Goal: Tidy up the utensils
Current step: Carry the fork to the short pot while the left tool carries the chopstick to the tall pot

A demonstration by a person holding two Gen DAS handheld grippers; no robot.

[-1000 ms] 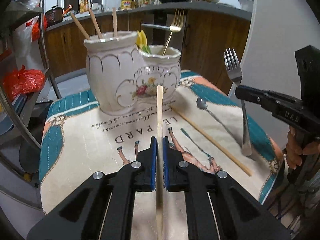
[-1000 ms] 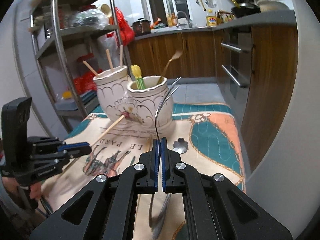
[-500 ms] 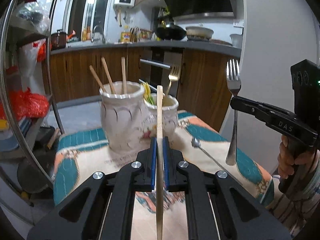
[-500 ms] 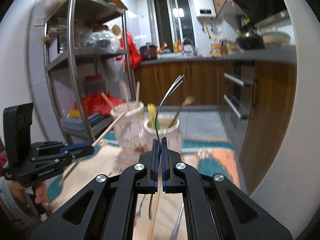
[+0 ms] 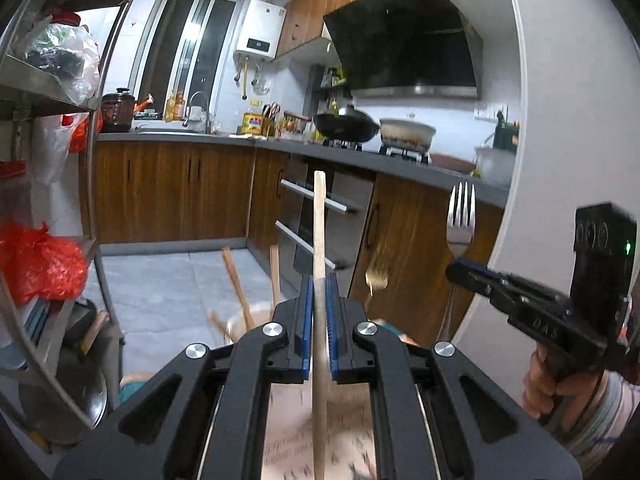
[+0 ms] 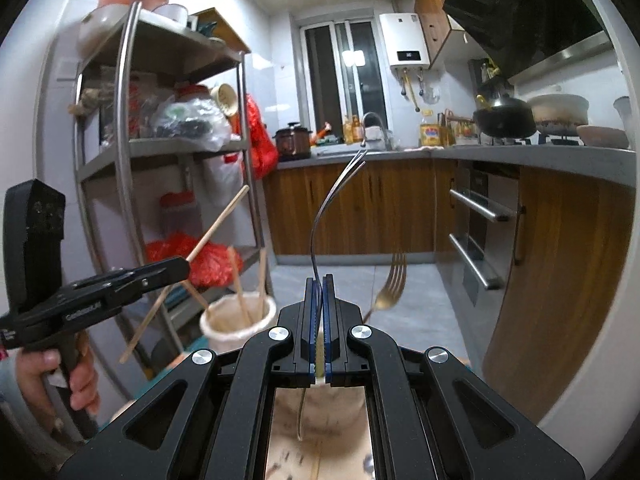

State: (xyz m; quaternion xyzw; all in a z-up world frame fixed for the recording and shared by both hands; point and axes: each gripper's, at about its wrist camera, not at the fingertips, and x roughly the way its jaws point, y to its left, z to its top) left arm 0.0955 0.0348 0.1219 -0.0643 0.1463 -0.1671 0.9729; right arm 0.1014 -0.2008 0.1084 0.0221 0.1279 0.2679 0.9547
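My left gripper [image 5: 317, 280] is shut on a wooden chopstick [image 5: 319, 224] held upright, high above the table. My right gripper [image 6: 319, 280] is shut on a silver fork [image 6: 332, 196], seen edge-on with tines up; the fork [image 5: 460, 220] also shows at the right of the left wrist view. The white ceramic jar [image 6: 238, 322] with several chopsticks stands low, just left of the right gripper. A gold fork [image 6: 390, 286] sticks up from the second jar, which is mostly hidden behind the right gripper. The left gripper [image 6: 176, 269] with its chopstick [image 6: 208, 236] shows at the left.
A steel shelf rack [image 6: 124, 152] with bags stands at the left. Wooden kitchen cabinets [image 6: 560, 264] and an oven front [image 5: 320, 216] lie beyond the table. The printed tablecloth [image 5: 288, 440] shows blurred between the fingers.
Both grippers have risen and tilted upward with their utensils. The jars have dropped to the bottom of both views and the table is nearly out of sight.
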